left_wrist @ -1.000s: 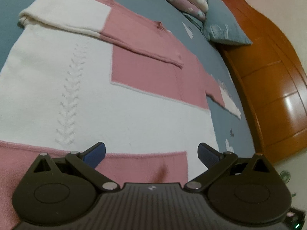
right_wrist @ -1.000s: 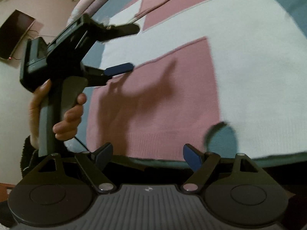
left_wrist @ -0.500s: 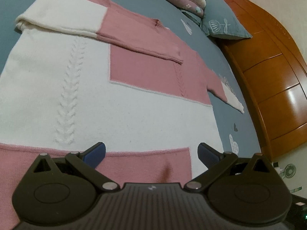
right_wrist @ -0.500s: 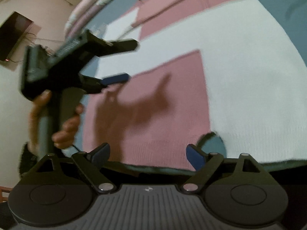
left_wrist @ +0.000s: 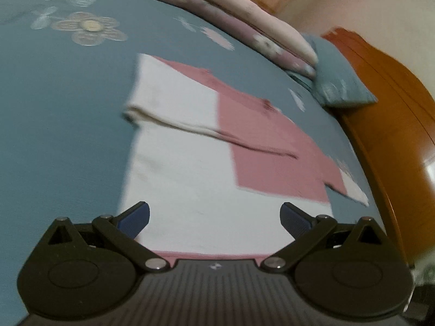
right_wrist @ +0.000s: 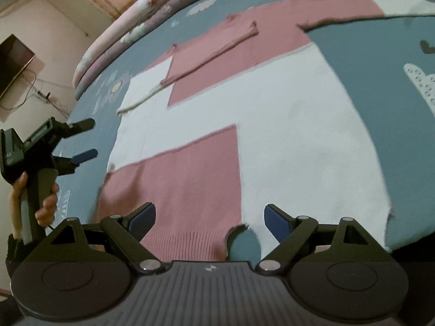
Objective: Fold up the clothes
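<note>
A pink and white block-knit sweater (left_wrist: 190, 184) (right_wrist: 285, 135) lies flat on the blue-grey bed sheet (left_wrist: 59, 108) (right_wrist: 380, 68). One sleeve (left_wrist: 176, 103) (right_wrist: 212, 51) is folded across its chest. The other sleeve (right_wrist: 353, 5) stretches out to the side. My left gripper (left_wrist: 214, 214) (right_wrist: 87, 140) is open with nothing in it, hovering at the sweater's left edge. My right gripper (right_wrist: 210, 214) hangs open over the pink hem, gripping nothing. A small curl in the hem (right_wrist: 244, 241) shows sheet beneath.
Rolled floral quilts (left_wrist: 244, 19) (right_wrist: 141, 27) and a blue pillow (left_wrist: 339, 84) lie at the bed's far side. A wooden headboard (left_wrist: 394, 135) runs along the right. A wall screen (right_wrist: 13, 62) with cables hangs at left. A hand (right_wrist: 46, 203) holds the left gripper.
The left gripper has swung off the pink hem toward the sweater's left edge and lifted. The right gripper has drawn back and risen, its jaws a little wider. The sweater has not moved.
</note>
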A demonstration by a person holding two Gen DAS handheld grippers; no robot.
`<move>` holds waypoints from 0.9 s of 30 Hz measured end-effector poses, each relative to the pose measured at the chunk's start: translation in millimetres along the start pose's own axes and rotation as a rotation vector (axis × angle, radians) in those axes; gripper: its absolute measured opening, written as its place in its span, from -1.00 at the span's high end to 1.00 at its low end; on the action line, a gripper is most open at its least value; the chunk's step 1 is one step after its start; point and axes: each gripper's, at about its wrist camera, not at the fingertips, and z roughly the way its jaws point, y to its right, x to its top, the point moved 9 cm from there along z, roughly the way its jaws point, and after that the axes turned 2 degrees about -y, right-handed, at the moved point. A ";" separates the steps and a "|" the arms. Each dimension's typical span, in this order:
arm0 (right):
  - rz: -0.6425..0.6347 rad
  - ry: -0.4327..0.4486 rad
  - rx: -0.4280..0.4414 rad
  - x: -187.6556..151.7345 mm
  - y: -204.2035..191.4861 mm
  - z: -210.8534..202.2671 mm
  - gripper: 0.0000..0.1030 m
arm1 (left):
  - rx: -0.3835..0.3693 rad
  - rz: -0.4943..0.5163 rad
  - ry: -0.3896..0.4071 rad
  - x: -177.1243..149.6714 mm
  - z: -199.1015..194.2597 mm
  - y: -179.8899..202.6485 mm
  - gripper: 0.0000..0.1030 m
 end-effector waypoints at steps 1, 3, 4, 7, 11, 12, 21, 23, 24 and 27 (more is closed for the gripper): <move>-0.008 -0.004 0.003 -1.5 -2.2 2.7 -0.75 | 0.001 -0.016 0.004 1.2 -1.3 -5.2 -0.97; -0.021 -0.012 0.008 -3.2 -7.4 7.5 -0.75 | 0.005 -0.042 0.010 2.6 -1.8 -12.2 -0.97; -0.024 -0.013 0.004 -3.3 -9.2 9.2 -0.75 | 0.007 -0.055 0.013 3.3 -2.0 -15.6 -0.97; -0.017 -0.009 -0.012 -2.0 -7.7 12.6 -0.75 | -0.013 -0.034 -0.001 1.8 2.8 -7.2 -0.97; 0.010 0.011 -0.009 0.6 -3.3 5.1 -0.75 | -0.061 0.023 -0.038 -6.2 16.0 20.3 -0.97; 0.016 0.007 0.013 0.6 -5.6 4.6 -0.75 | -0.065 0.037 -0.048 -8.8 19.0 25.0 -0.97; -0.168 -0.032 0.099 0.5 -53.9 7.0 -0.75 | -0.049 0.064 -0.080 -20.4 28.8 34.1 -0.97; -0.148 0.015 0.059 16.3 -41.9 -13.5 -0.75 | -0.051 0.061 -0.080 -20.3 28.9 34.6 -0.97; -0.125 0.039 0.051 24.5 -34.3 -25.7 -0.75 | -0.051 0.060 -0.080 -20.1 28.9 35.2 -0.97; -0.065 0.113 0.030 42.9 -11.7 -58.5 -0.77 | -0.055 0.070 -0.084 -21.0 30.6 39.4 -0.97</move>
